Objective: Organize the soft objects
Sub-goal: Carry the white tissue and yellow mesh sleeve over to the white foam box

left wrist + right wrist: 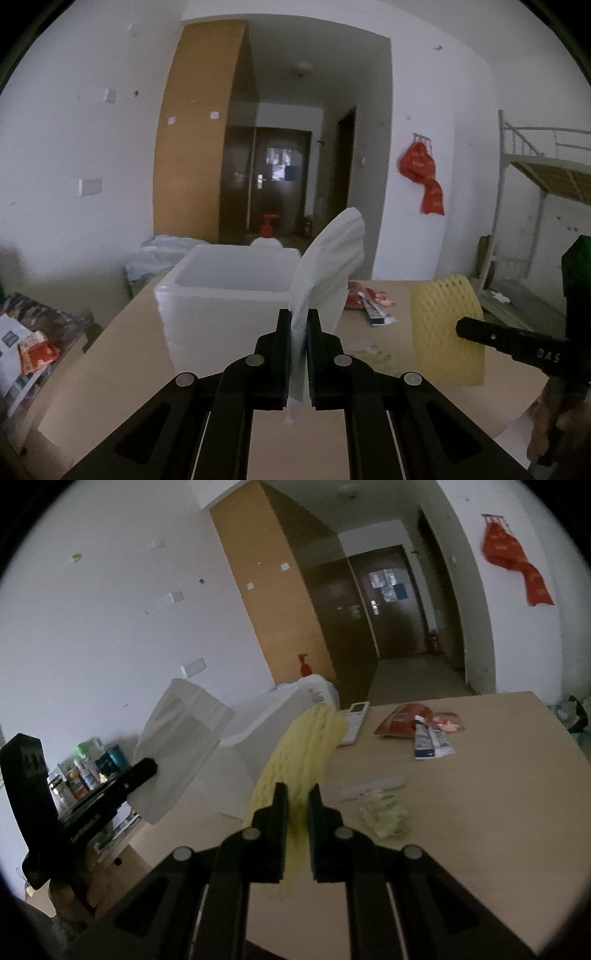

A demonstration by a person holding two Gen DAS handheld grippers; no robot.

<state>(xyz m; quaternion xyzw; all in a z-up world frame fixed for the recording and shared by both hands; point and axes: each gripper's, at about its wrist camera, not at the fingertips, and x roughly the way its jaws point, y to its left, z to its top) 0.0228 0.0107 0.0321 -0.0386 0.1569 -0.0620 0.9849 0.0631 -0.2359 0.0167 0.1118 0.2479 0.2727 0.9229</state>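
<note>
My left gripper (299, 325) is shut on a white soft sheet (328, 266) that stands up from its jaws, just right of a white foam box (229, 295) on the wooden table. The sheet (181, 734) and the left gripper (144, 771) also show at the left of the right wrist view. My right gripper (298, 797) is shut on a yellow foam net sleeve (306, 746), held above the table. In the left wrist view the sleeve (447, 328) hangs at the right, with the right gripper's finger (495, 338) against it.
On the table (480, 812) lie red snack packets (406, 720), a blue-white tube (428, 740), a white remote (356, 722), a clear wrapper (369, 786) and a crumpled greenish scrap (388, 818). A shelf with bottles (85, 771) stands at left. A bunk bed frame (535, 166) is at right.
</note>
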